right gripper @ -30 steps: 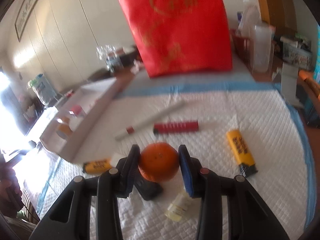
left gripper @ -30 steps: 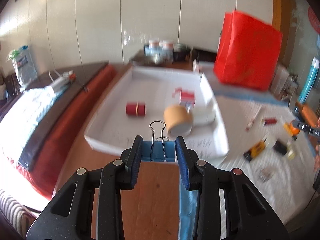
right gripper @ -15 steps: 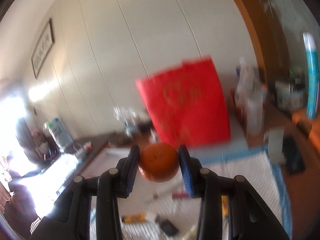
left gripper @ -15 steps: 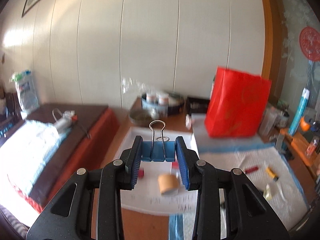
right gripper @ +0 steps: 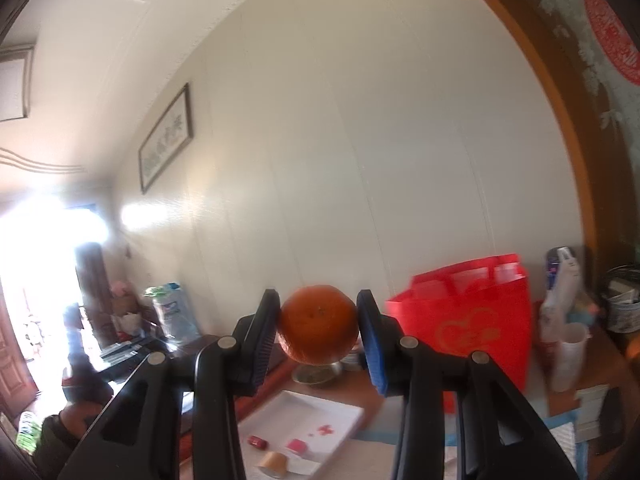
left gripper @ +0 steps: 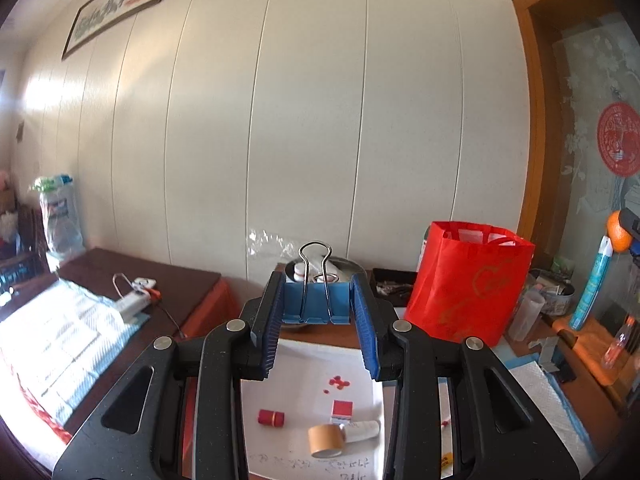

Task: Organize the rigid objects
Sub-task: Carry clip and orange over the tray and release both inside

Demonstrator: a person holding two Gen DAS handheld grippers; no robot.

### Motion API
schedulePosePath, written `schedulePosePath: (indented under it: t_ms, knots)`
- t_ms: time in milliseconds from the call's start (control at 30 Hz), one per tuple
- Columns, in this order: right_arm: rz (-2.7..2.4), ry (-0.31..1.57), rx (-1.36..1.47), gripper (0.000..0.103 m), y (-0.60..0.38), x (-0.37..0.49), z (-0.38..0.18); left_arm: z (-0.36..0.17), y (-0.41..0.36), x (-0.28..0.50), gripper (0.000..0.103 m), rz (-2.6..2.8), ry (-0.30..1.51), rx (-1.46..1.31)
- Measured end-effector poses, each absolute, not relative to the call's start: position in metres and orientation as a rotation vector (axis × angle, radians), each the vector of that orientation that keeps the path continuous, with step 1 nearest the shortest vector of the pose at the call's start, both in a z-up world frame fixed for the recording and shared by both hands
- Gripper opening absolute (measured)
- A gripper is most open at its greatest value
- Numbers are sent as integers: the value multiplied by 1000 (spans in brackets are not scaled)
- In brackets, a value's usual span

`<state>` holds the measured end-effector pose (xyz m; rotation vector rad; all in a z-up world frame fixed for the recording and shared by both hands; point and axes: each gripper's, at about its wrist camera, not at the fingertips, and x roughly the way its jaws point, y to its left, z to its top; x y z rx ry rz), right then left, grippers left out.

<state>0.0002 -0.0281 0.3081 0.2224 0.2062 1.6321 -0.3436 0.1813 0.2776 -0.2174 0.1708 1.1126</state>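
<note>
Mid-task: your left gripper pinches a binder clip, your right gripper an orange; the white tray holds four items.

Each hand-held gripper, left and right, is showing matte black arms with cut-out slots, round silver screws, and ribbed blue pads lining its fingers.

A red shopping bag is standing upright near the panelled wall, beside a metal bowl. A framed picture is hanging high on that wall, and sunlight is glaring through a doorway.
</note>
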Motion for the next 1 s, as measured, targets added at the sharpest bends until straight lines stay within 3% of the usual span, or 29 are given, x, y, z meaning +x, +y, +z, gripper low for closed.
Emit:
schedulePosePath:
  t_ms: [1000]
  knots:
    - [1740, 415, 35, 40, 85, -61, 267, 238, 230, -373, 33, 1150, 214, -355]
